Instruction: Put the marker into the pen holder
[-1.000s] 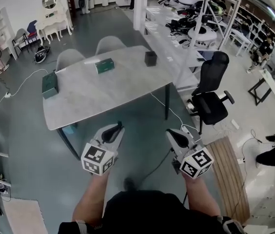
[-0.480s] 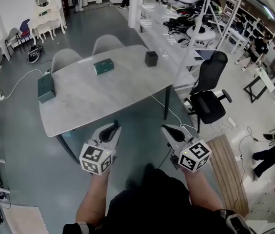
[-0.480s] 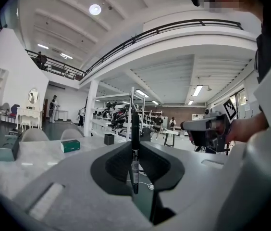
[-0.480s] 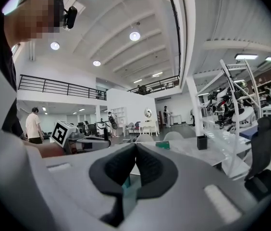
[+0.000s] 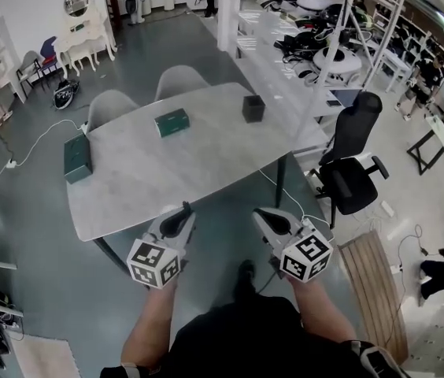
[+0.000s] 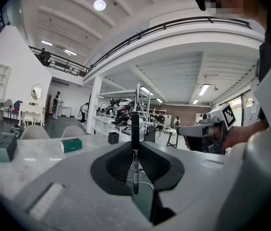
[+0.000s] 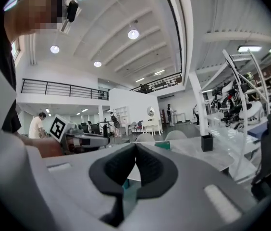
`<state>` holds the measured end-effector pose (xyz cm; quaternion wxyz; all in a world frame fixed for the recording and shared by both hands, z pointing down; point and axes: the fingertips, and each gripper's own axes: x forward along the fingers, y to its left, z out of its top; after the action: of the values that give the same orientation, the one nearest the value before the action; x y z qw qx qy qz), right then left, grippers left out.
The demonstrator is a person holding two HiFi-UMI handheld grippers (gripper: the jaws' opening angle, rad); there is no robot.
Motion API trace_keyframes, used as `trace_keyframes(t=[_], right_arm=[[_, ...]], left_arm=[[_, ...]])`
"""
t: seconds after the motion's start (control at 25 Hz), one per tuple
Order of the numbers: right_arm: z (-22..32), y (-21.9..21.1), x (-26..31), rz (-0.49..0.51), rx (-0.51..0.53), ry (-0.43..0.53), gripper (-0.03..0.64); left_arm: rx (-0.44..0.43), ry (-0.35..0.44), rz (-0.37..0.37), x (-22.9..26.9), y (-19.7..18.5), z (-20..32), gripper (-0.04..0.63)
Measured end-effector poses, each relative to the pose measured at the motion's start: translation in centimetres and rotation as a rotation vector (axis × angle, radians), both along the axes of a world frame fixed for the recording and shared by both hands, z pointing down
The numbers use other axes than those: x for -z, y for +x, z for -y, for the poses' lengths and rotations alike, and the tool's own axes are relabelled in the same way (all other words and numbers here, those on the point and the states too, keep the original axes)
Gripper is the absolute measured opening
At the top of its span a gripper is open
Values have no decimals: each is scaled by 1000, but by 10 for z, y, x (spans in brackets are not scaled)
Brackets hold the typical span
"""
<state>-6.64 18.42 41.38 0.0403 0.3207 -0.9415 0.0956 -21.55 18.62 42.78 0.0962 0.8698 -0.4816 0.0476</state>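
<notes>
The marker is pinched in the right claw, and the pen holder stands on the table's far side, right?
No, the left claw pinches the marker, upright, as the left gripper view shows; the right claw is shut on nothing. The pen holder does stand on the table's far side.

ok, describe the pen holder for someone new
Find the pale grey table ahead. The small black square pen holder stands near its far right corner. Unlike the flat green box and the darker green box, it is black and upright.
</notes>
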Motion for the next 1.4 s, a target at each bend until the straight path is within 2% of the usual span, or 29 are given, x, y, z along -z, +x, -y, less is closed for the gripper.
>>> trace_keyframes(t=[0.12, 0.28, 0.4, 0.64, 1.0, 1.2, 1.4], right_arm=[[41, 4, -11, -47, 8, 24, 3], [103, 23, -31, -53, 16, -15, 2], [151, 44, -43, -56, 10, -49, 3], [227, 87, -42, -46, 0, -53, 3], [278, 134, -36, -36, -32, -51, 3], [303, 142, -46, -33, -64, -71, 3], [352, 138, -59, -54, -91, -101, 2]], left_arm=[[-1, -15, 24, -3, 7, 44, 52], [3, -35, -6, -5, 25, 112, 52], [1, -36, 3, -6, 41, 159, 52], [8, -59, -2, -13, 75, 230, 52], [-24, -50, 6, -5, 121, 284, 52], [-43, -40, -47, -4, 124, 319, 52], [-56, -43, -72, -14, 116, 377, 52]])
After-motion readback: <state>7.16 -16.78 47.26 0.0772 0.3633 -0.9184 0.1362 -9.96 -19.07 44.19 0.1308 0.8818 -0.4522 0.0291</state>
